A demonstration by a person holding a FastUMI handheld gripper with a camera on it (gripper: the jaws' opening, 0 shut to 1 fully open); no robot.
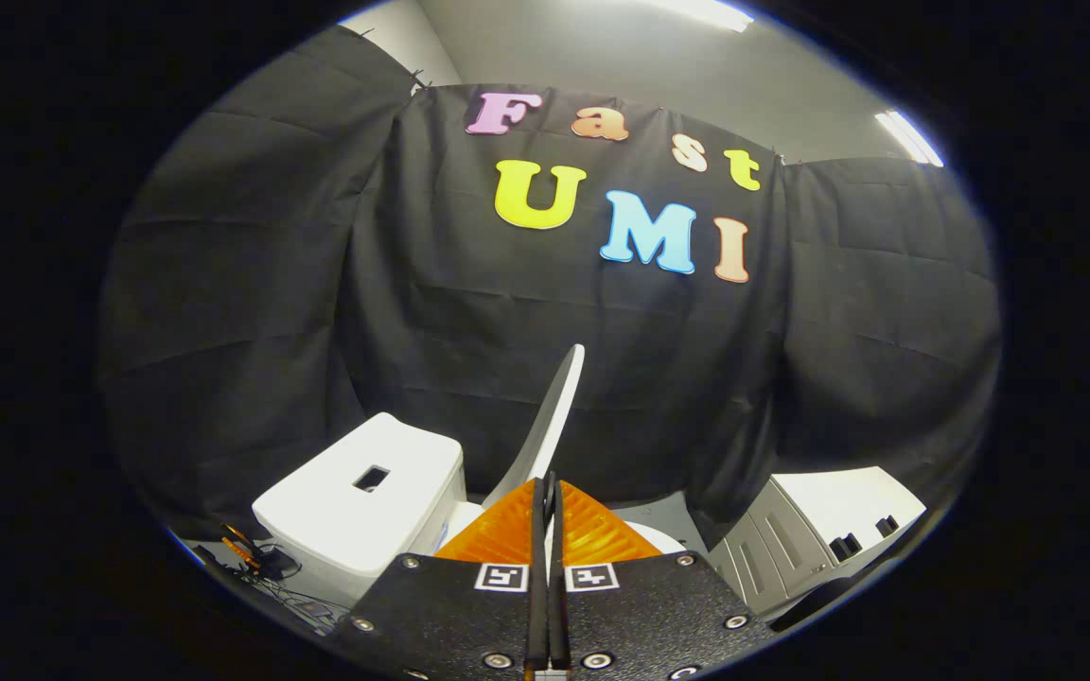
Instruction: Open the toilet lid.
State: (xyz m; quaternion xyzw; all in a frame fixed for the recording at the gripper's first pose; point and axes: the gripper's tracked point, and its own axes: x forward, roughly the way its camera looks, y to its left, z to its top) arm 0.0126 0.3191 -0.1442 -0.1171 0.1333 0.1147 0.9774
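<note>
The white toilet lid [556,416] shows edge-on, lifted and tilted, rising from between my fingertips up against the black cloth. My gripper [545,487] is shut, with both fingers pressed on the lid's lower rim. To the left of the fingers stands the white toilet tank [360,492], with a rectangular hole in its top. A patch of the white seat or bowl rim [660,539] shows just right of the fingers, mostly hidden behind them.
A white cabinet [829,530] with dark handles stands to the right, close to the toilet. Cables [256,558] lie on the floor left of the tank. Black cloth walls close the booth behind and on both sides.
</note>
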